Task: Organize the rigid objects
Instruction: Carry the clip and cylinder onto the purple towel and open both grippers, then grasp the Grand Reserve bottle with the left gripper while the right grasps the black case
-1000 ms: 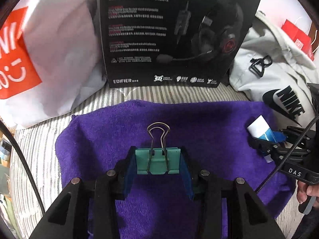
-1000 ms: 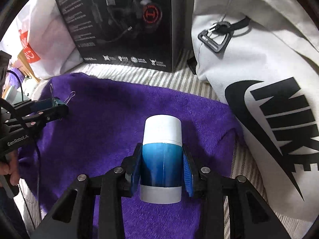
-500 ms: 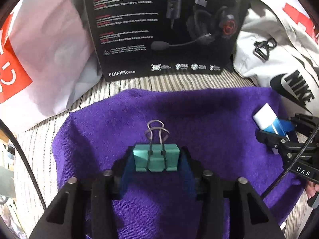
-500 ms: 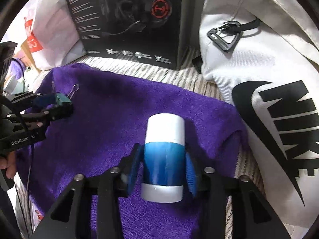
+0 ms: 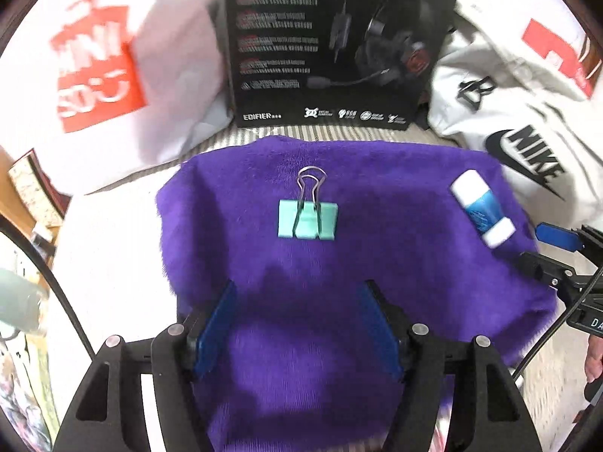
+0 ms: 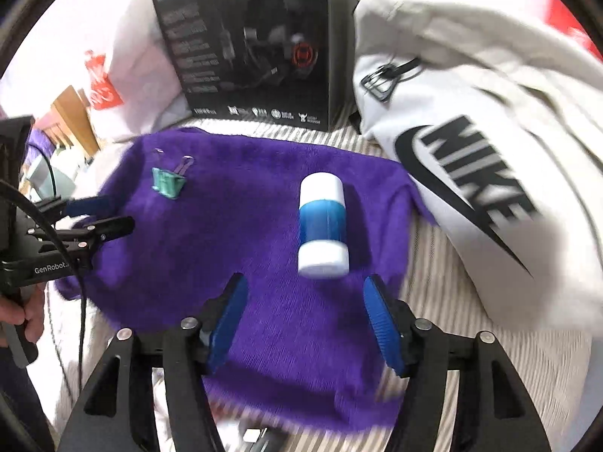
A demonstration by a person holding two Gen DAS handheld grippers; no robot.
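The purple towel [image 5: 339, 301] lies on a striped surface [image 6: 433, 301], and its far edge runs just short of the black headset box [image 5: 339, 37], which stands upright behind it. A white bag with an orange logo [image 5: 113, 67] crowds the far left corner; a white bag with black lettering [image 6: 471, 150] presses against the towel's right edge. That leaves the towel's middle as the open ground (a broad bare strip separates the two objects on it).

The left gripper [image 5: 297, 324] is spread wide and grips nothing, its blue pads well back from the teal binder clip [image 5: 307, 218]. The clip rests on the towel's far half, left of centre, its wire handles pointing away toward the box, with the teal body lying crosswise to them.

The right gripper [image 6: 305, 320] is likewise parted and empty. Just ahead of it, near the towel's right edge, lies the blue-and-white cylinder [image 6: 322, 222] on its side, not touched by either pad. In the right wrist view its long axis runs nearly straight away from the gripper; in the left wrist view it slants, far end toward the box and near end toward the towel's right edge
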